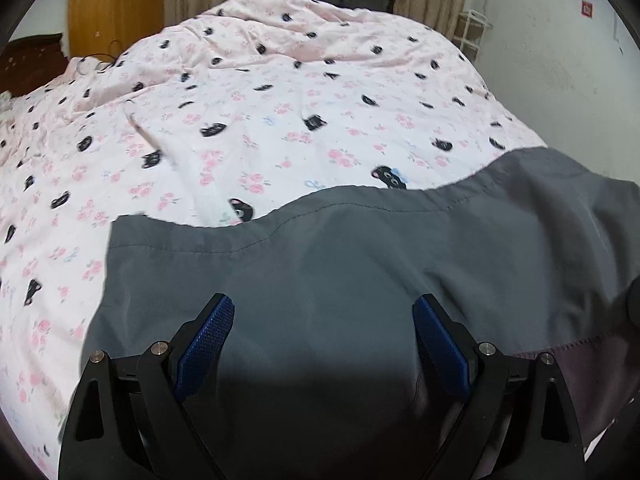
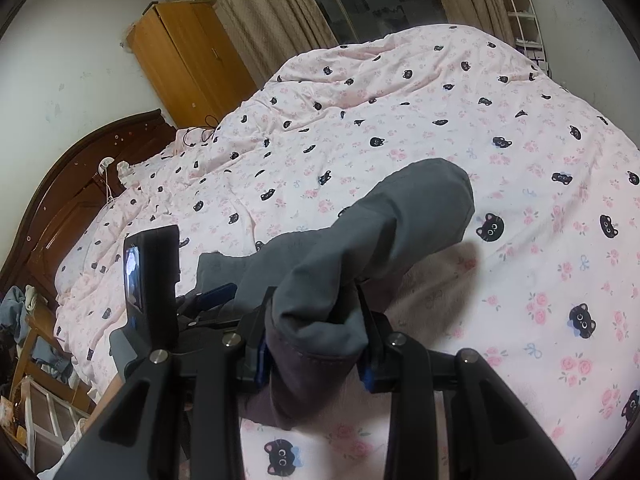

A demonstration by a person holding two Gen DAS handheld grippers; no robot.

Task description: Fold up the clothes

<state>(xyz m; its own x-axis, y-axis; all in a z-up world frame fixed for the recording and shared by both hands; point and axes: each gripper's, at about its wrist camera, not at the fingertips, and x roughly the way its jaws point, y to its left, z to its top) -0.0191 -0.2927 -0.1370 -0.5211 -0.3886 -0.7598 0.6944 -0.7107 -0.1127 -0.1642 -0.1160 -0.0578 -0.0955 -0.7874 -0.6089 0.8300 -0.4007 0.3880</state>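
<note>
Item: one grey garment (image 1: 360,272), lying on a bed under a pink quilt (image 1: 280,120) printed with black cat faces and roses. We find the garment near the foot-side edge of the bed, its stitched hem running across the left wrist view, a purplish lining showing at its lower right. Our left gripper (image 1: 324,340) hangs over the flat part of the cloth with its two blue pads (image 1: 208,344) spread wide and nothing between them; we judge it placed there to pin or take a fresh hold on the cloth. Our right gripper (image 2: 316,336) is closed tight on a bunched fold of the same garment (image 2: 360,240), which rises off the quilt (image 2: 520,200) and drapes forward from the fingers; we judge this hold is meant to carry one part over another, though which fold of the job it belongs to we cannot settle from the cloth as it lies. Also present: a wooden wardrobe (image 2: 188,60), beige curtains (image 2: 256,12), a dark carved headboard (image 2: 72,192), a white wire rack (image 2: 524,12). Writing and brands: none legible to us; a small red mark (image 1: 587,9) on the wall is too small to read.
</note>
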